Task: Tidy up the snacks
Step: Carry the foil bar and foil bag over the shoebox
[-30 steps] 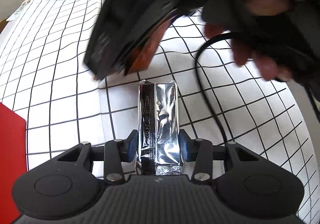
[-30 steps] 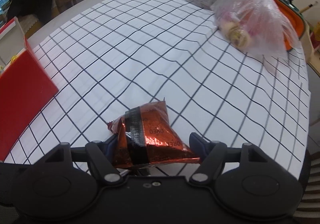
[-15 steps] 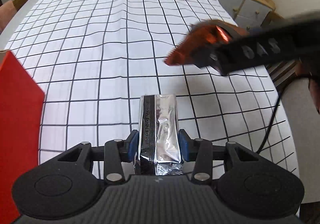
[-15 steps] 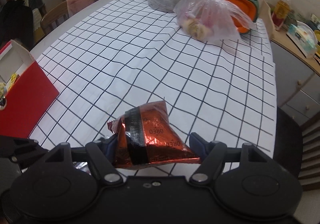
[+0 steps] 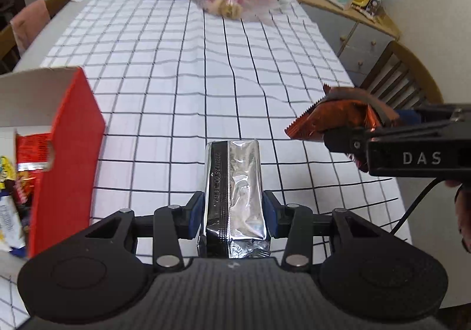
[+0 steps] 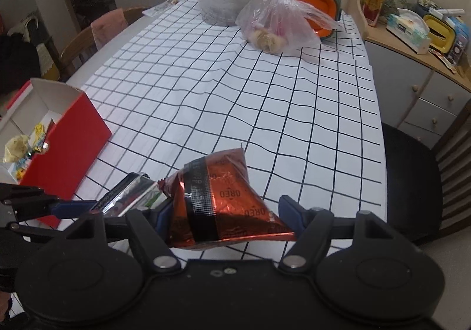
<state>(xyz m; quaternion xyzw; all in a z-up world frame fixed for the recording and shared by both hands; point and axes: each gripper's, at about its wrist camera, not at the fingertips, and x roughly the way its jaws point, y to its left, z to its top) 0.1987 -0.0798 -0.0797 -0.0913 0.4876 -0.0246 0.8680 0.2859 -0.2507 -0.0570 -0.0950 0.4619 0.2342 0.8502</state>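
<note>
Red box [image 5: 67, 135] nearer; silver packet [image 5: 234, 188] crinkled, gripped.

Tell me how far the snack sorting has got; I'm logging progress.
Done: several packets already lie in the red box. In hand: left gripper holds a silver packet, right gripper a red Oreo packet. Left: both still need boxing.

Soft, even indoor light, moderately bright, no hard shadows. Glare on my silver packet [image 5: 234, 191] and red foil packet [image 6: 223, 200]. Heavy fisheye bend in the tablecloth [image 5: 182, 71] grid, dark vignetted corners. Red box [image 5: 66, 153] contents blurred at left edge.
</note>
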